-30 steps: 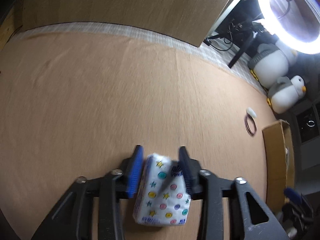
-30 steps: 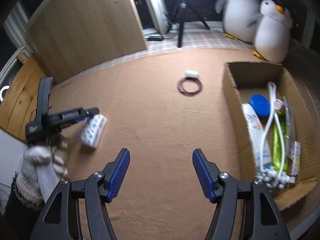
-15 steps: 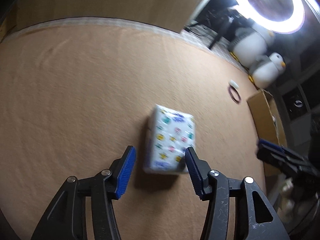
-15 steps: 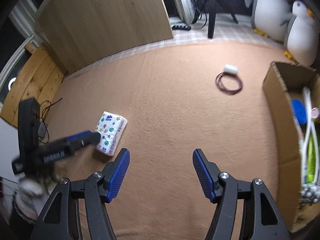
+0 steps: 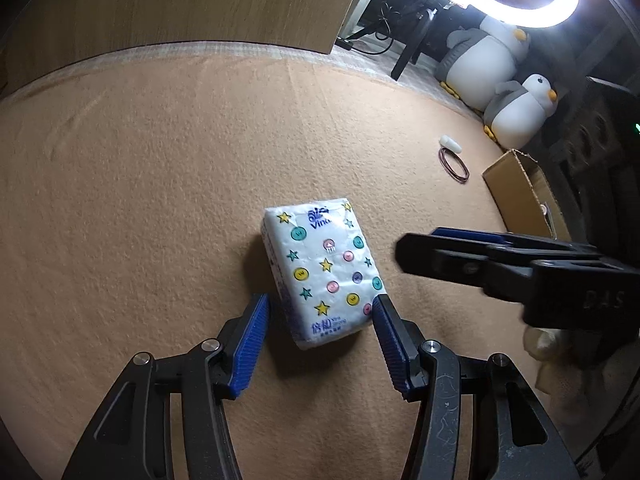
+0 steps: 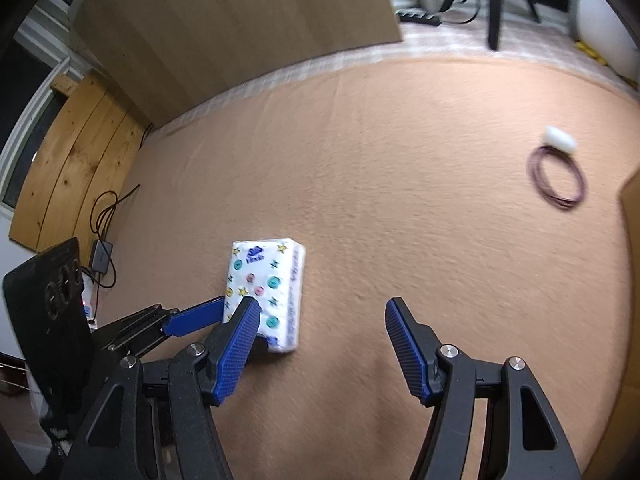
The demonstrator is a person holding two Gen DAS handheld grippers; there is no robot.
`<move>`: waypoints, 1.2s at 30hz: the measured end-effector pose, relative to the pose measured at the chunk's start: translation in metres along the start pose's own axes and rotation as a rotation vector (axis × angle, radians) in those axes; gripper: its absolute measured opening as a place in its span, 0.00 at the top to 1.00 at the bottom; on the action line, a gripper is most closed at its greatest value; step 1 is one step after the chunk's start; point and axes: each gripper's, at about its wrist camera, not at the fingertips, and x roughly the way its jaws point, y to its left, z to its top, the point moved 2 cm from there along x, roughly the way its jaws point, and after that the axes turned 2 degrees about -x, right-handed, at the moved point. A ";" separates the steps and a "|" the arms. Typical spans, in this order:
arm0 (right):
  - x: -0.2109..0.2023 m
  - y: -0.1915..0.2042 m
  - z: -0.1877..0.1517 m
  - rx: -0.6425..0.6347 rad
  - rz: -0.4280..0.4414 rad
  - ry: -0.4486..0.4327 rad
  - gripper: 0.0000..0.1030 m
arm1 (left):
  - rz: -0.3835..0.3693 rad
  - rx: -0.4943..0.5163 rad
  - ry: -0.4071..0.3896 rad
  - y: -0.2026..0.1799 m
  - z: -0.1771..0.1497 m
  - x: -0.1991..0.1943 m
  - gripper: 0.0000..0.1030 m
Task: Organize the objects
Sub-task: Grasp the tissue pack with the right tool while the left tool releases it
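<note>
The tissue pack – white, printed with stars and coloured buttons – lies flat on the tan carpet, its near end between the blue pads of the left tongs. Those tongs have just been opening; they stand spread, the left pad clear of the pack and the right pad close at its corner, where contact cannot be told. In the right wrist view the pack sits left of the right tongs, which are spread with only carpet between them. Further out on the carpet a coil of dark cord lies touching a small white object. A cardboard box stands at the carpet's right edge – two plush penguins sit beyond it under a ring light
</note>
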 end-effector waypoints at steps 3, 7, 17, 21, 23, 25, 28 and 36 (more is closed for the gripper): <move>0.012 0.006 0.005 -0.014 0.015 0.026 0.40 | -0.007 0.008 0.003 -0.001 0.003 0.002 0.45; 0.023 0.010 0.005 -0.018 0.052 0.060 0.49 | -0.036 -0.003 0.012 0.001 0.005 0.004 0.50; 0.031 0.014 0.006 -0.012 0.105 0.091 0.70 | -0.056 -0.027 0.015 0.002 0.007 0.007 0.53; 0.029 0.016 0.004 -0.024 0.098 0.083 0.73 | -0.049 -0.024 0.013 -0.002 0.006 0.007 0.55; 0.025 0.015 0.003 -0.011 0.105 0.075 0.73 | -0.049 -0.027 0.010 -0.007 0.005 0.004 0.55; 0.017 0.012 0.000 -0.003 0.111 0.060 0.73 | -0.050 -0.021 0.002 -0.013 0.004 0.000 0.55; 0.000 0.007 -0.005 -0.002 0.103 0.034 0.73 | -0.054 -0.002 -0.009 -0.028 0.003 -0.005 0.55; -0.059 -0.023 -0.020 0.043 0.078 -0.065 0.73 | -0.112 0.086 -0.024 -0.093 0.006 -0.017 0.56</move>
